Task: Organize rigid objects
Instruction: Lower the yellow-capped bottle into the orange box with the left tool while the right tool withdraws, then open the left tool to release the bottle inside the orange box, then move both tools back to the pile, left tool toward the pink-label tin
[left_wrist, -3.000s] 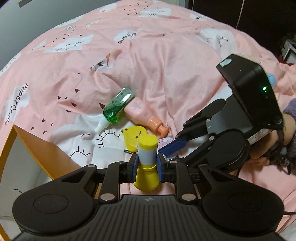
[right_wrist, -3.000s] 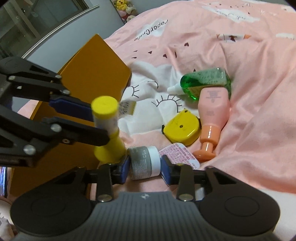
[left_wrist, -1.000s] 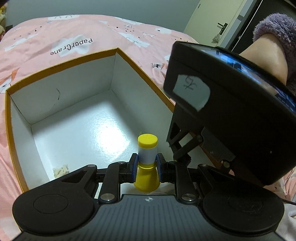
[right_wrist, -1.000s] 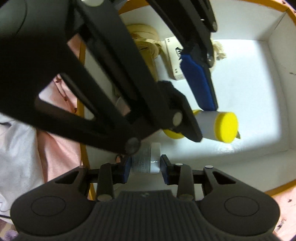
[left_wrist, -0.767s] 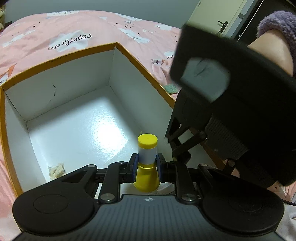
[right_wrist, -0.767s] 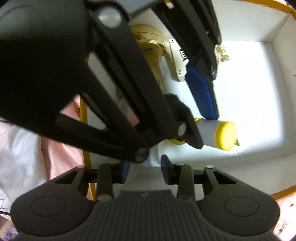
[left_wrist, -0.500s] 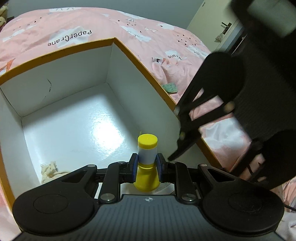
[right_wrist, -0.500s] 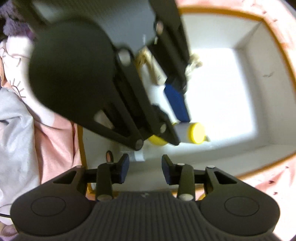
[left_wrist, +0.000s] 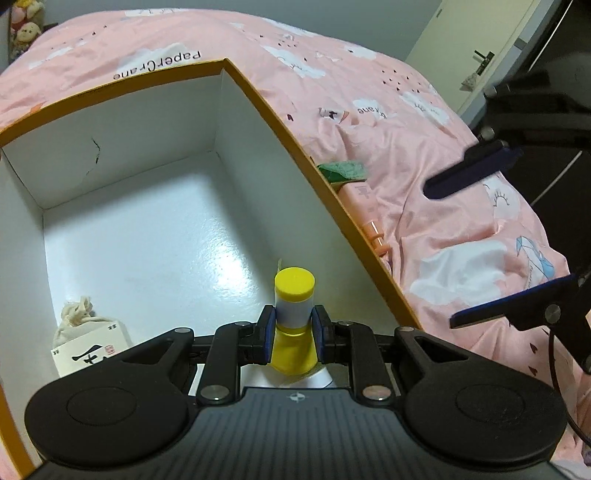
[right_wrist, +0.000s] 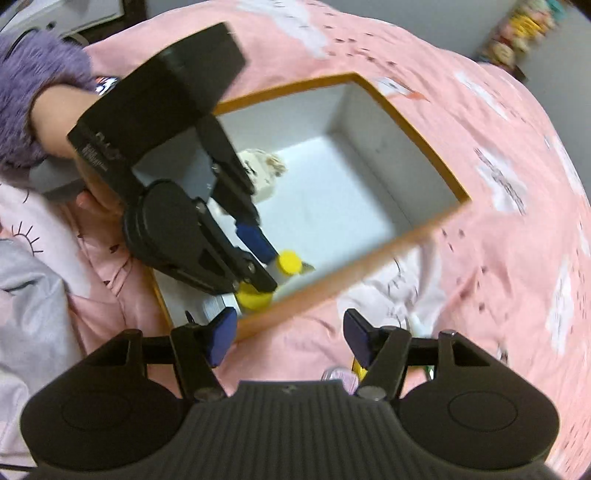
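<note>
My left gripper (left_wrist: 294, 332) is shut on a yellow-capped bottle (left_wrist: 294, 308) and holds it low inside the orange box (left_wrist: 280, 122), near its right wall. The bottle also shows in the right wrist view (right_wrist: 284, 269), between the left gripper's fingers. My right gripper (right_wrist: 290, 332) is open and empty, outside the box above the pink bedding. It shows at the right of the left wrist view (left_wrist: 491, 240). A green bottle (left_wrist: 341, 171) and a pink bottle (left_wrist: 364, 203) lie on the bed just beyond the box's right wall.
A small cloth pouch with a white card (left_wrist: 86, 339) lies in the box's near left corner. The pink quilt (left_wrist: 369, 92) surrounds the box. A door (left_wrist: 476, 62) is at the far right.
My right gripper has let go of the small jar in the box, opened wide and pulled back out over the bed. My left gripper still holds the bottle in the box.
</note>
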